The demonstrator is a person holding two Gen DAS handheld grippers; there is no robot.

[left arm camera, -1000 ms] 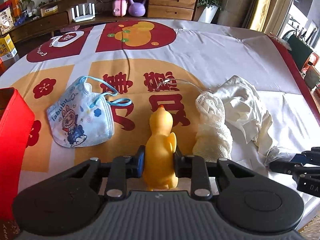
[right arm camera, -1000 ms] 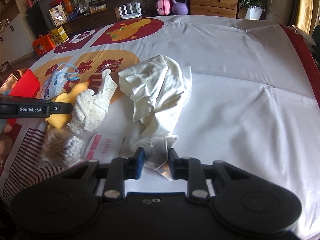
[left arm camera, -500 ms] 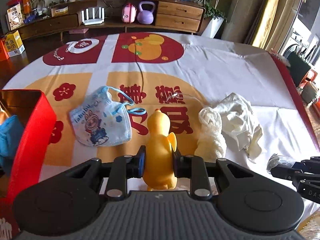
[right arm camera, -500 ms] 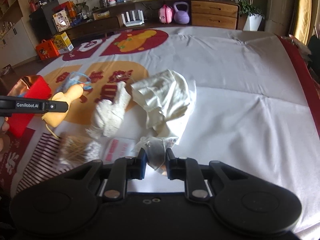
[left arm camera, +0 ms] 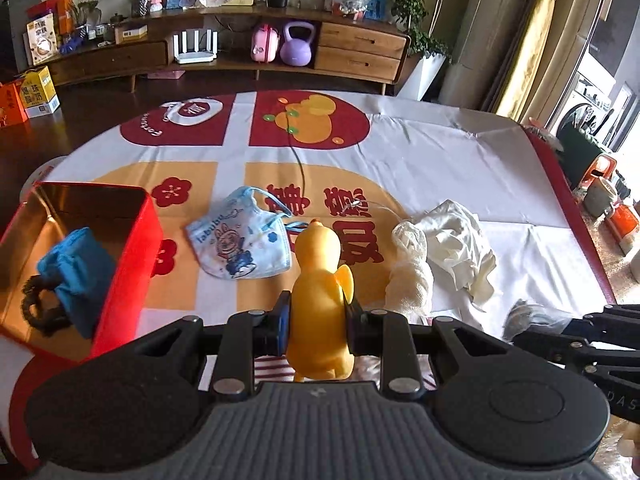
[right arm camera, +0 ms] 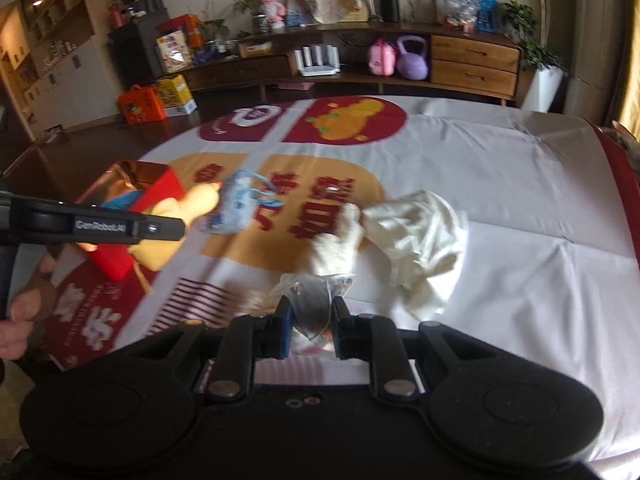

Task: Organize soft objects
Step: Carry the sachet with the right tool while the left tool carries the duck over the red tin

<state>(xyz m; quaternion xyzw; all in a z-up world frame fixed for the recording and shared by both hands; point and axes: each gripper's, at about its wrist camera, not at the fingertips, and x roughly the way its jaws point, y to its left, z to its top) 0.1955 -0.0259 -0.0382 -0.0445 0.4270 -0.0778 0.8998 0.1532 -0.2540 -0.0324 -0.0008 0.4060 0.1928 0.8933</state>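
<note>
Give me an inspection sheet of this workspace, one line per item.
Surface: printed cloth over the table.
Job's things: duck in left tool; clear bag in right tool; mask, white cloths on the cloth; blue pouch in red box.
Clutter: blurred packet below the right tool.
Grippers: left tool shut on duck; right tool shut on bag.
Cables: thin wire across the cloth.
Surroundings: sideboard, kettlebell, plants.

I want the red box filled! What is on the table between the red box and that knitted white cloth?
In the left wrist view, a blue child's face mask lies between the red box and knitted white cloth.
</note>
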